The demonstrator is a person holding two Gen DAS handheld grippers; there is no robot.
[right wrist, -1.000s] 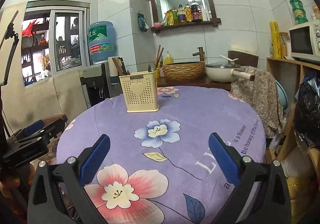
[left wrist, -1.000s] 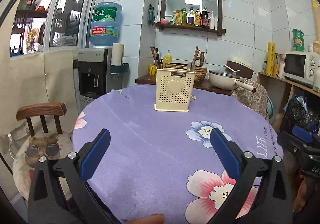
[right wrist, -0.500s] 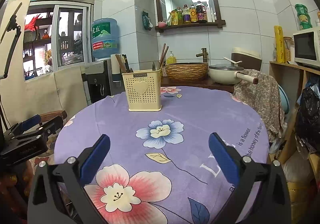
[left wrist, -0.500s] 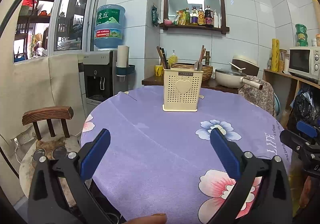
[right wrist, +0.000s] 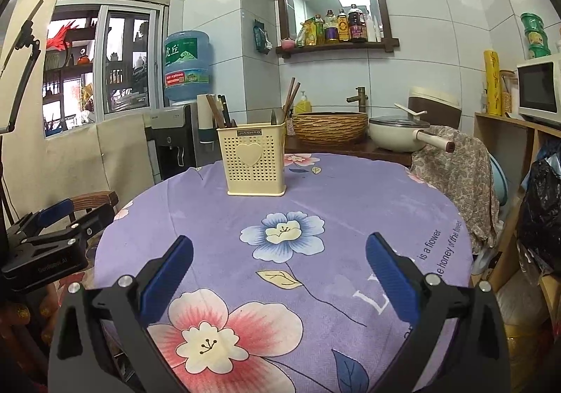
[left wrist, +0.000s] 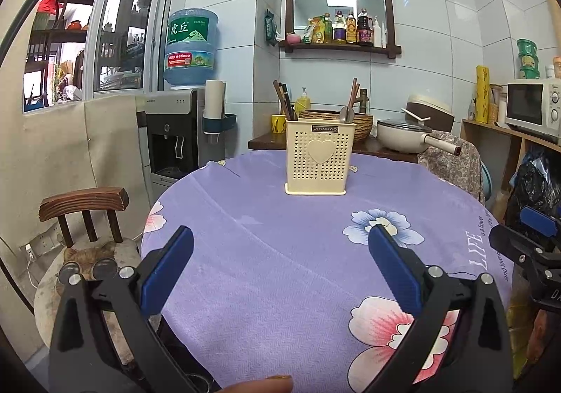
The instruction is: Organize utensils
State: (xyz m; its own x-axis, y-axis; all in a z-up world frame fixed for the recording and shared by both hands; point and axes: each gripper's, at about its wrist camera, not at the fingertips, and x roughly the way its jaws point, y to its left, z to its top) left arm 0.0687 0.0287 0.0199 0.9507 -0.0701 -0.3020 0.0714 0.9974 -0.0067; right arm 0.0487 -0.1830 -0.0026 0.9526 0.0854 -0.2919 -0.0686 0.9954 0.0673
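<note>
A cream perforated utensil holder (left wrist: 317,158) with a heart on its front stands upright at the far side of a round table under a purple floral cloth (left wrist: 280,252). Dark chopsticks (left wrist: 283,100) lean out of its left side; brown chopsticks (left wrist: 354,94) and a metal spoon (left wrist: 347,114) rise on the right. The same utensil holder (right wrist: 253,159) shows in the right wrist view, left of centre. My left gripper (left wrist: 280,270) is open above the near table edge, nothing between its blue pads. My right gripper (right wrist: 278,270) is open too, over the cloth (right wrist: 315,217), and holds nothing.
A wooden chair (left wrist: 84,210) stands left of the table, a water dispenser (left wrist: 175,133) behind it. Beyond the table sit a woven basin (right wrist: 329,128) and a lidded pot (right wrist: 399,137) on a counter. A cloth-draped chair (right wrist: 455,179) and shelving with a microwave (right wrist: 540,91) are at right.
Both grippers have drawn back and risen a little, so the table and holder sit further off and lower in view. Both stay open.
</note>
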